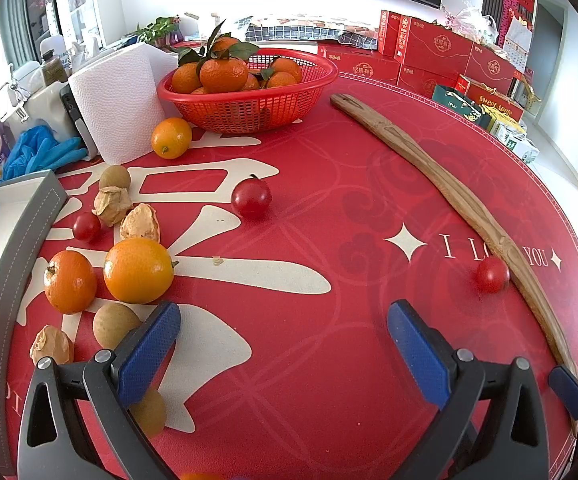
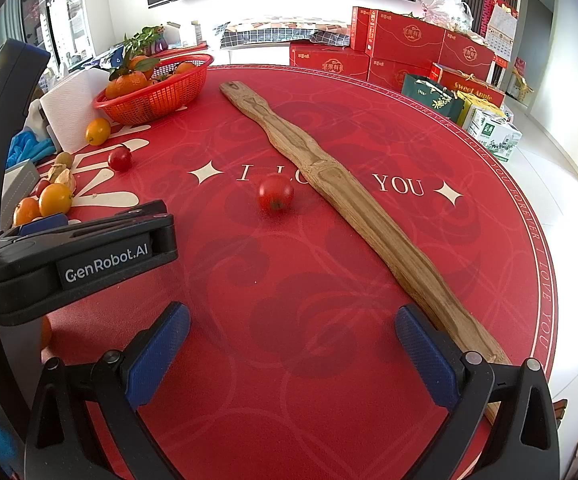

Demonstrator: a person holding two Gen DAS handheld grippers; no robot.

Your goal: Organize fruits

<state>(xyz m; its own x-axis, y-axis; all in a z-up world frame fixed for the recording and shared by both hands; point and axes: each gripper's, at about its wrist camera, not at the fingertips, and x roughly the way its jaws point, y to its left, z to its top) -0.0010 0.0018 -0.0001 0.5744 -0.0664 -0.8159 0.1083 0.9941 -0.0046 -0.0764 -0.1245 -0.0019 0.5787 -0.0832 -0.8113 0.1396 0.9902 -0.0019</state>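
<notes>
Blue-padded fingers of the left hand-held gripper (image 1: 283,334) stand spread apart with nothing between them; the right hand-held gripper (image 2: 292,336) is likewise spread and empty, above the red desk (image 2: 329,280); one cherry tomato (image 2: 276,192) lies just beside the long wooden stick (image 2: 353,204); oranges (image 1: 138,270), longans (image 1: 115,324) and another cherry tomato (image 1: 251,197) lie loose at the left; the red basket (image 1: 249,108) holds leafy mandarins (image 1: 223,74), near a paper towel roll (image 1: 117,104).
</notes>
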